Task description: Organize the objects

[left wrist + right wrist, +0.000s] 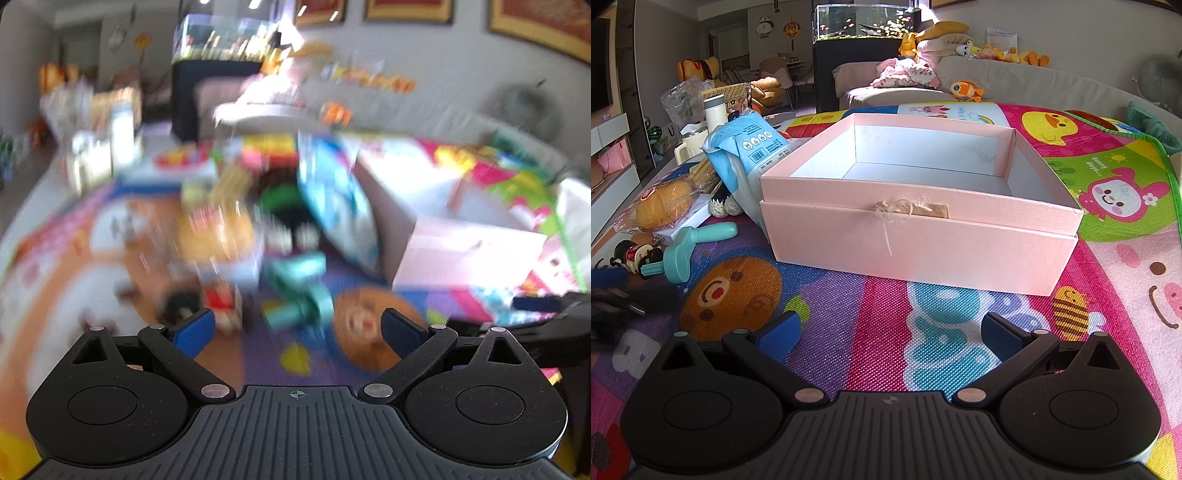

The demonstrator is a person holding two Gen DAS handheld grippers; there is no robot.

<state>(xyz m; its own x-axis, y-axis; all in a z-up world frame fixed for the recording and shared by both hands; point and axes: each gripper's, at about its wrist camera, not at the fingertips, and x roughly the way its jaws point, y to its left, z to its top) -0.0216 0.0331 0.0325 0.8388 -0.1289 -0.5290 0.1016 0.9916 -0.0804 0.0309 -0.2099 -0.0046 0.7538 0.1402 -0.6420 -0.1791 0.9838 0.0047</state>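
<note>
A pink open box (923, 236) stands empty on the colourful play mat (849, 314); it shows blurred in the left wrist view (461, 251). Left of it lies a pile: a teal toy (690, 251), a blue-white packet (746, 147), a bagged bun (665, 206) and a small red-black toy (635, 254). My right gripper (888, 332) is open and empty, just in front of the box. My left gripper (297, 328) is open and empty, close behind the teal toy (299, 291). The left wrist view is motion-blurred.
A grey sofa (1015, 81) with plush toys runs along the back. A fish tank (868, 22) stands behind it. A white bottle (714, 110) and bags stand at the far left. The left gripper shows blurred at the right wrist view's left edge (613, 299).
</note>
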